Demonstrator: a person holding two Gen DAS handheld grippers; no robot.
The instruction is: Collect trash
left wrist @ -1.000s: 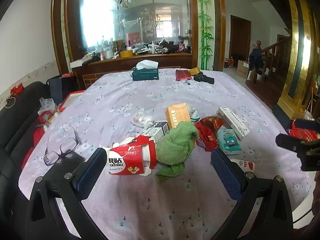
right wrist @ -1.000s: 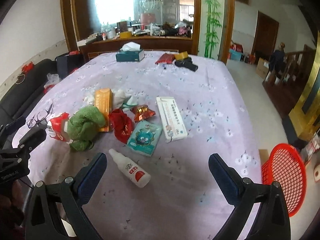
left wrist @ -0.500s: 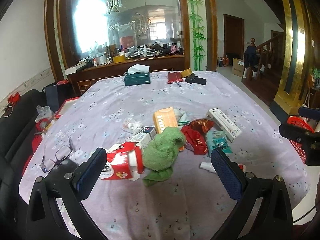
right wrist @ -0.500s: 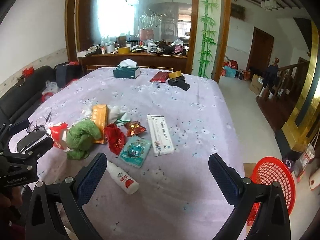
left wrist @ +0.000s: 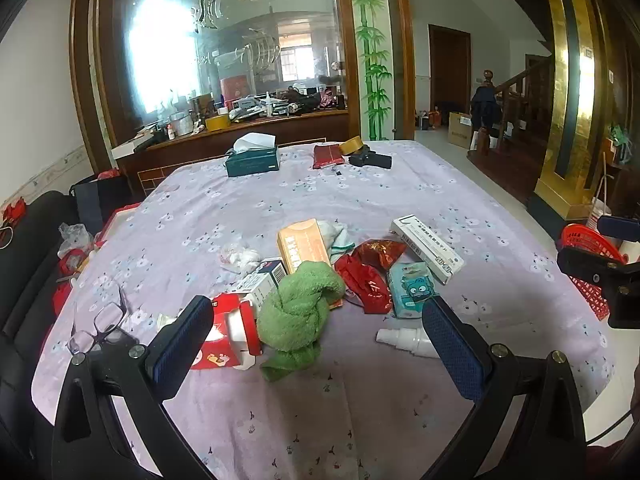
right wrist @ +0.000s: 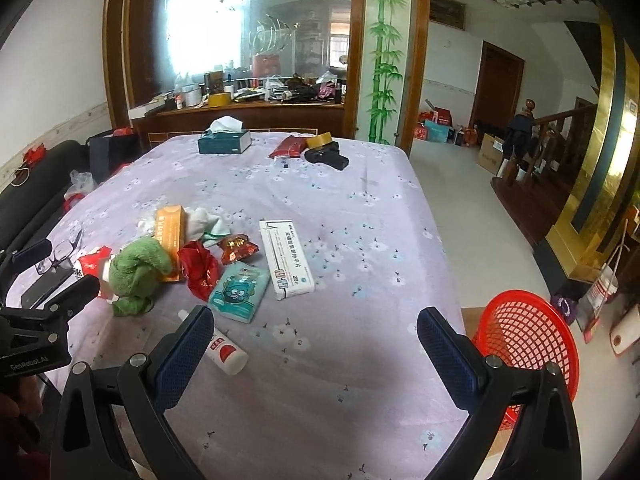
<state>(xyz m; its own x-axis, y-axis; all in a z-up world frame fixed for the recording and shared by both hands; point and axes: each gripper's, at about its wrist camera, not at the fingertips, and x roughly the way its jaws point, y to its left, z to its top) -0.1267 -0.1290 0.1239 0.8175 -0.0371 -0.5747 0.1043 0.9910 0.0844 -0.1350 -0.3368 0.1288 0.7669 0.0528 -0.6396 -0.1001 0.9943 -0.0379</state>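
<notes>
Over the lilac-clothed table (left wrist: 320,420), both grippers, left (left wrist: 318,340) and right (right wrist: 316,344), have drawn back, fingers apart and empty, the litter pile (right wrist: 192,268) uncollected beside the red basket (right wrist: 528,344).

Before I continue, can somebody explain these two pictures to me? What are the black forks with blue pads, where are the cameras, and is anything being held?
A person holds one two-finger gripper in each hand; each carries a forward-looking camera. The left gripper and right gripper are both open and hold nothing. On the purple tablecloth lie a green towel, an orange box, red wrappers, a long white box, a small white bottle and glasses. A red basket stands on the floor beside the table.
</notes>
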